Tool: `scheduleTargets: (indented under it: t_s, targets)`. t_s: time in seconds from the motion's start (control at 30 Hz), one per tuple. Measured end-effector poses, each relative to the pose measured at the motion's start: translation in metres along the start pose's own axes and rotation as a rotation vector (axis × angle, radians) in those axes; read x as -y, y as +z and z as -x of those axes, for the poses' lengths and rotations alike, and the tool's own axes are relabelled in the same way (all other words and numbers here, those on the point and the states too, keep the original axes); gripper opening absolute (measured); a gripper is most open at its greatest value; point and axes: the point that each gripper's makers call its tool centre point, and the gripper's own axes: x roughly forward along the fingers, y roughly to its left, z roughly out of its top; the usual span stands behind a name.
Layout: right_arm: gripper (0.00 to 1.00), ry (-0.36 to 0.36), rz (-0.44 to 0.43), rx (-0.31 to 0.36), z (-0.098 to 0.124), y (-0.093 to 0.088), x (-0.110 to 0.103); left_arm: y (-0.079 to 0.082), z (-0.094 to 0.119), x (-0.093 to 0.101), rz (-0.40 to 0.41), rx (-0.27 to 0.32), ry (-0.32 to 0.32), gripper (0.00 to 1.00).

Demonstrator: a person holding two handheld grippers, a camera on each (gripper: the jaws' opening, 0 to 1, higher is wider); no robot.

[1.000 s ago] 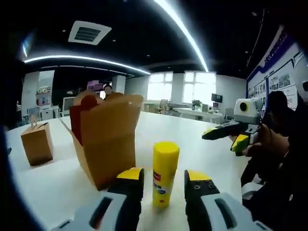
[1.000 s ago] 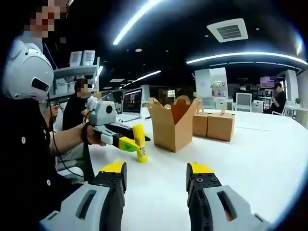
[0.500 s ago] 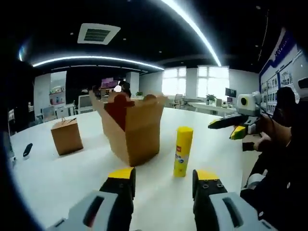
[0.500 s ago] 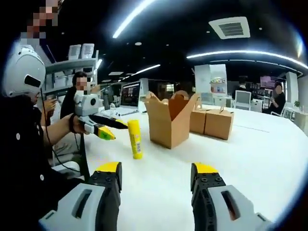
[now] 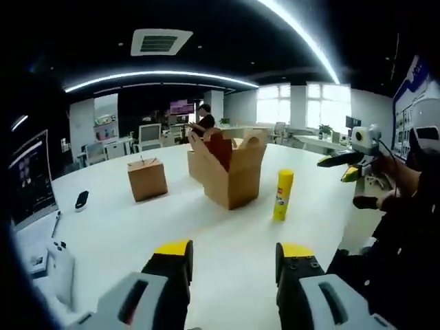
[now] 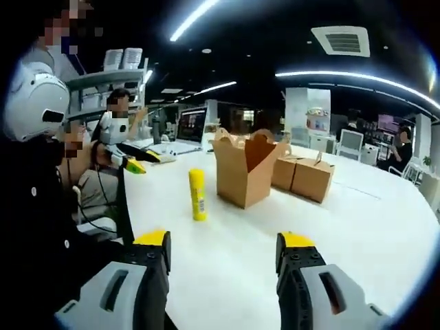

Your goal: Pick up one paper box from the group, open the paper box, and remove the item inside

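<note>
Left gripper view: both the left gripper (image 5: 230, 254) and right gripper (image 6: 223, 246) hang empty, jaws apart, above the white table (image 5: 124, 227); the opened paper box (image 5: 230, 172) and yellow glue stick (image 5: 282, 195) stand apart, suggesting the task is essentially finished.

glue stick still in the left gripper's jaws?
No: the yellow glue stick stands upright on the white table beside the open paper box, well ahead of the open, empty left gripper.

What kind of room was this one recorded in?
Most likely an open-plan office or lab: a big white table with a monitor on it, shelving along one wall, strip ceiling lights, and people at desks farther back.
</note>
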Motion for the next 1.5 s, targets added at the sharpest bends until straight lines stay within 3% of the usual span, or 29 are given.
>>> scheduleTargets:
  t_s: [0.13,0.33,0.5,0.67,1.1,1.5]
  targets:
    - [0.64,-0.010,0.037,-0.028,0.010,0.003,0.003,-0.005,0.011,0.001,-0.017,-0.059,0.014,0.50]
    - [0.65,-0.023,0.064,-0.059,0.026,0.007,0.009,0.010,0.025,0.005,0.036,-0.044,-0.002,0.51]
    - [0.66,-0.019,0.060,-0.088,0.035,0.007,0.012,0.017,0.034,-0.003,-0.005,-0.072,0.047,0.54]
    - [0.67,-0.028,0.063,-0.097,0.038,0.007,0.016,0.019,0.035,0.000,-0.008,-0.064,0.041,0.59]
    - [0.69,-0.039,0.065,-0.094,0.042,0.015,0.023,0.018,0.040,-0.006,0.007,-0.059,0.076,0.60]
    - [0.69,-0.045,0.033,-0.095,0.038,0.008,0.022,0.014,0.034,0.001,0.013,-0.056,0.044,0.60]
